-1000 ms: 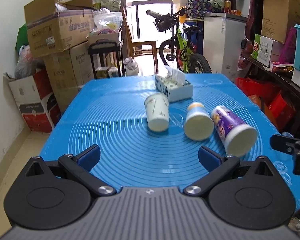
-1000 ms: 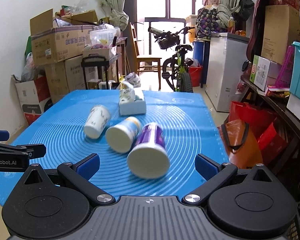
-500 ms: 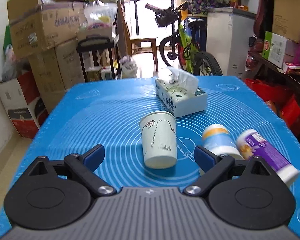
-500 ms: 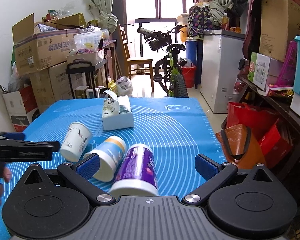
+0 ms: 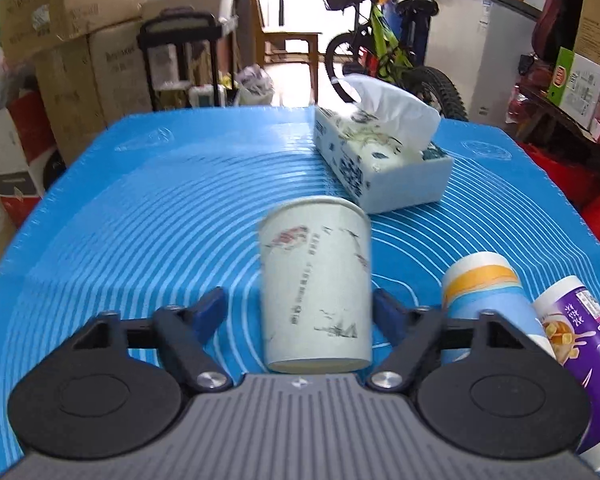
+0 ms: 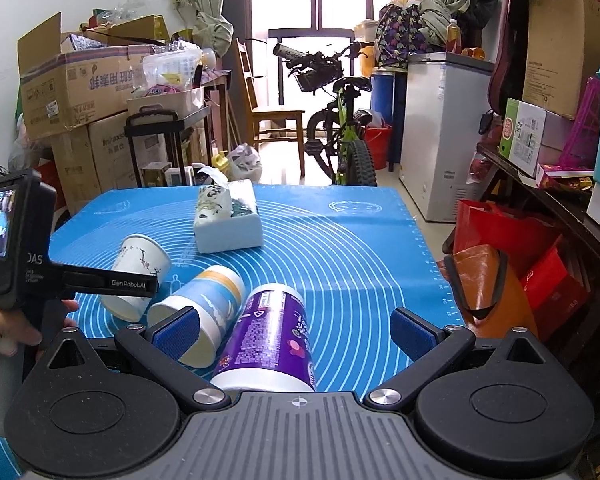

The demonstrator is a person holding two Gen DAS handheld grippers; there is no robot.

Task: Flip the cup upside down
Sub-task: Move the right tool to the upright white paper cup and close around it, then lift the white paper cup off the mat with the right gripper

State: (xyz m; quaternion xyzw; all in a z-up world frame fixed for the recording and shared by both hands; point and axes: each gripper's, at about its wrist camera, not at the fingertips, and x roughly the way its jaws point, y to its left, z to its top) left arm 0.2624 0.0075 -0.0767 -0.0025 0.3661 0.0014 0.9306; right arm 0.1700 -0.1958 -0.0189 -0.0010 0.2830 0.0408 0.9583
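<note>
Our grippers (image 5: 298,308) (image 6: 296,330) share black linkage arms, silver screws, blue pads (image 6: 178,330), ribbed grey bodies; bare skin on our left hand (image 6: 4,332).

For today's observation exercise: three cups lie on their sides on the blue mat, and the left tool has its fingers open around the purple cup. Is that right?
Not quite. The left tool has its fingers open around the white paper cup, not the purple cup, as the left wrist view shows. The rest holds: three cups lie on their sides on the blue mat.

Cluttered home storeroom — stacked cardboard boxes (image 6: 72,84), bicycle (image 6: 340,128), chest freezer (image 6: 440,132)
</note>
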